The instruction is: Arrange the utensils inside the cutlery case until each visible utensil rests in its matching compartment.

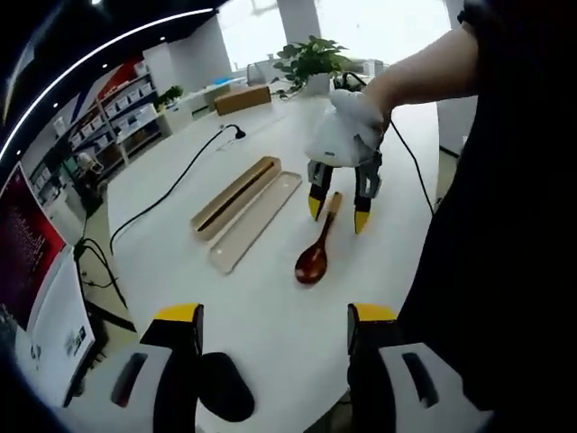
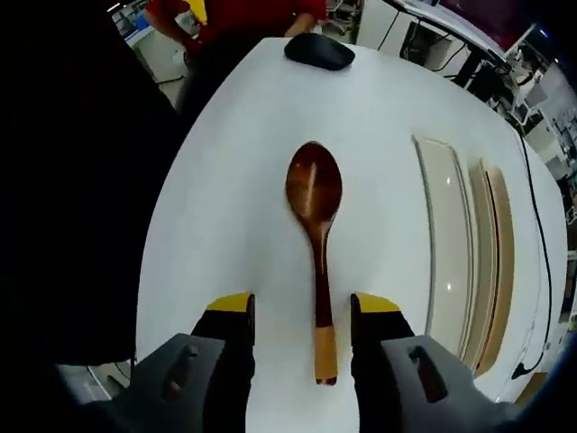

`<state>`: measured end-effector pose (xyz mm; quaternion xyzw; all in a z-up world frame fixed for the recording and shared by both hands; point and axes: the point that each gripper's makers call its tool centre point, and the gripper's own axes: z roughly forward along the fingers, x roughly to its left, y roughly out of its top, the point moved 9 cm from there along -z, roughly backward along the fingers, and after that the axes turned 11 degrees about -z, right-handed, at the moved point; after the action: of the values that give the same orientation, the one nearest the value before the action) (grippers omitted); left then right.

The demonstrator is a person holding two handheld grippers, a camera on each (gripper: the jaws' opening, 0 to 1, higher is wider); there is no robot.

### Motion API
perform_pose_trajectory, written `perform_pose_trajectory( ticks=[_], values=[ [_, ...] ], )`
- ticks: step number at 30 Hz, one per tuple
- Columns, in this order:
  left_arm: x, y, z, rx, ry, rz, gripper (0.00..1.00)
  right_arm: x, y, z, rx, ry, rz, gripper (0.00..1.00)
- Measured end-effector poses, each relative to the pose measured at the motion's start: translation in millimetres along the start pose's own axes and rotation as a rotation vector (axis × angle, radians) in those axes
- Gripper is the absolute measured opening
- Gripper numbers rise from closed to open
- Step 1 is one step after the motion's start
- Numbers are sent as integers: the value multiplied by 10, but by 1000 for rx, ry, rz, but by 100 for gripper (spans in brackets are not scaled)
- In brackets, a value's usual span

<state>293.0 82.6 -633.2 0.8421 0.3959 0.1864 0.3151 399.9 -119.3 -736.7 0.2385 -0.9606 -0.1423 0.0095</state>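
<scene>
My right tongs straddle the spoon handle, spread, left tongs spread and idle; closing off-centre could skid it away from the case.

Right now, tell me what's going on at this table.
A person is working two handheld grippers over a white table. The right gripper is open, its fingers straddling the handle of a wooden spoon that lies flat. The left gripper is open, hanging back. The open cutlery case and its lid lie beside the spoon.
</scene>
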Motion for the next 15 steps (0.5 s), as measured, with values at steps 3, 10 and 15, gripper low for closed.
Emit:
perform_pose_trajectory(
  ticks=[3, 10, 15],
  values=[
    [-33, 9, 27, 7, -6, 10, 66, -16, 50, 15, 43, 17, -28, 40],
    [-30, 58, -8, -33, -5, -23, 66, -80, 117, 32, 98, 37, -55, 38],
    [-17, 47, -6, -31, 10, -22, 65, -198, 97, 23, 66, 11, 15, 24]
  ],
)
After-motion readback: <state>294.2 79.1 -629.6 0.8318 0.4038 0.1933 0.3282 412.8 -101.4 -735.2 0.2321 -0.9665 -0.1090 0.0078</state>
